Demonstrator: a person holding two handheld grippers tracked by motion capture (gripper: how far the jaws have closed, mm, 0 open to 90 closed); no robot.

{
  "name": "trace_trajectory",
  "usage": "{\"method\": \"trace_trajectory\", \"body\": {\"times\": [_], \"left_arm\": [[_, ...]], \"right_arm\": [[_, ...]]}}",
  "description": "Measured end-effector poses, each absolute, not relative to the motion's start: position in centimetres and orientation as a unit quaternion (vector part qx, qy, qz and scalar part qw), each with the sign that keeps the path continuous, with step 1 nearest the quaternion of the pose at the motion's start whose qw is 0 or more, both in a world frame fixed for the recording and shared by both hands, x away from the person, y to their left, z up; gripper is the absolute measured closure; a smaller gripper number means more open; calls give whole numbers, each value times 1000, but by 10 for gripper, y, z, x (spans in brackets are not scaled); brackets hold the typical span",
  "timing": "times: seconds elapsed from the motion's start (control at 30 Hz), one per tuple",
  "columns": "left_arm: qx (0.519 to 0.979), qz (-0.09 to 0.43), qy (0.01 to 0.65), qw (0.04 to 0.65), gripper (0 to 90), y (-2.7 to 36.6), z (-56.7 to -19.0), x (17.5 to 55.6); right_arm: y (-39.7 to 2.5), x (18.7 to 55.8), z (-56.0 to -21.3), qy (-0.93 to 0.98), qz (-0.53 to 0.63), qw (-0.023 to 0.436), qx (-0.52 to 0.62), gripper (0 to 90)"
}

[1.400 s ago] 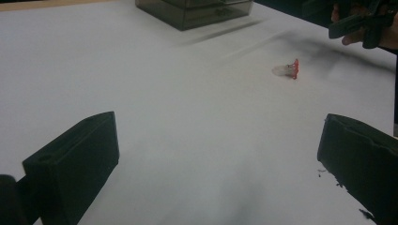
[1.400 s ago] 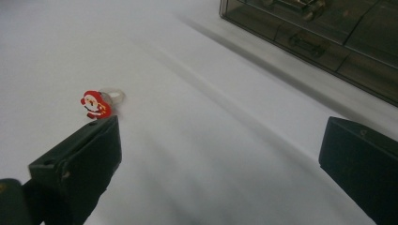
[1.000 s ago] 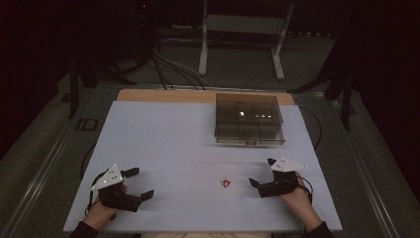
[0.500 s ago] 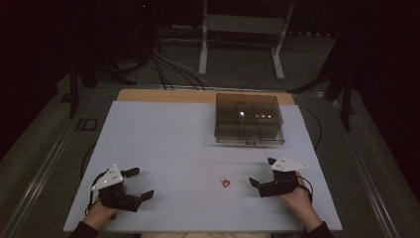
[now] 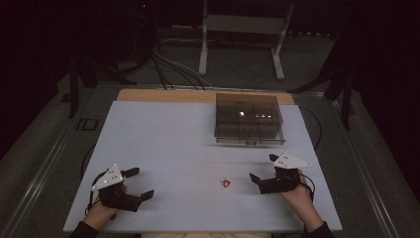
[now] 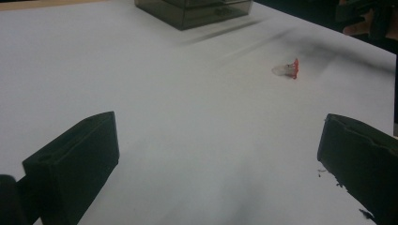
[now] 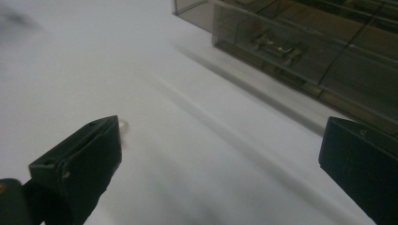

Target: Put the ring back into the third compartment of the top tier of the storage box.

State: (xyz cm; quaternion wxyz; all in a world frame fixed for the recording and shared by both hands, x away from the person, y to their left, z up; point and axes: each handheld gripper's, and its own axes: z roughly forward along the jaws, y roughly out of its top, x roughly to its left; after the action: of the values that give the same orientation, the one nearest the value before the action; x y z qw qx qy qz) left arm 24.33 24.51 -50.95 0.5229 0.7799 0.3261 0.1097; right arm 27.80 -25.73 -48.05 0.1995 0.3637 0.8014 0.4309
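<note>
A small object (image 5: 226, 183), clear with a red end, lies on the white table top (image 5: 168, 144) between my two grippers. In the left gripper view the small object (image 6: 287, 69) lies ahead and to the right. My left gripper (image 5: 141, 183) rests near the front left edge, open and holding nothing; its jaws (image 6: 220, 140) stand wide apart. My right gripper (image 5: 262, 167) rests at the front right, also open and holding nothing. In the right gripper view (image 7: 220, 145) a clear bit of the small object (image 7: 123, 124) peeks out beside the left jaw.
A smoky transparent compartment box (image 5: 249, 119) stands at the back right of the table, with small metal parts inside (image 7: 277, 46). The box (image 6: 197, 9) lies far ahead of the left gripper. A metal stand (image 5: 237, 29) and cables are on the floor beyond.
</note>
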Motion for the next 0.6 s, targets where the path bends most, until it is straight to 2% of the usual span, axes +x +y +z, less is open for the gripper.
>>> {"method": "trace_trajectory", "body": {"times": [0.3, 0.37, 0.6], "left_arm": [[780, 109, 326, 523, 0, 245, -509, 243], [780, 109, 326, 523, 0, 245, -510, 243], [779, 110, 327, 523, 0, 245, -510, 243]], "right_arm": [[-249, 276, -468, 793, 436, 208, 370, 0], [-246, 275, -466, 791, 439, 211, 372, 37], [-234, 273, -461, 796, 445, 207, 354, 39]]}}
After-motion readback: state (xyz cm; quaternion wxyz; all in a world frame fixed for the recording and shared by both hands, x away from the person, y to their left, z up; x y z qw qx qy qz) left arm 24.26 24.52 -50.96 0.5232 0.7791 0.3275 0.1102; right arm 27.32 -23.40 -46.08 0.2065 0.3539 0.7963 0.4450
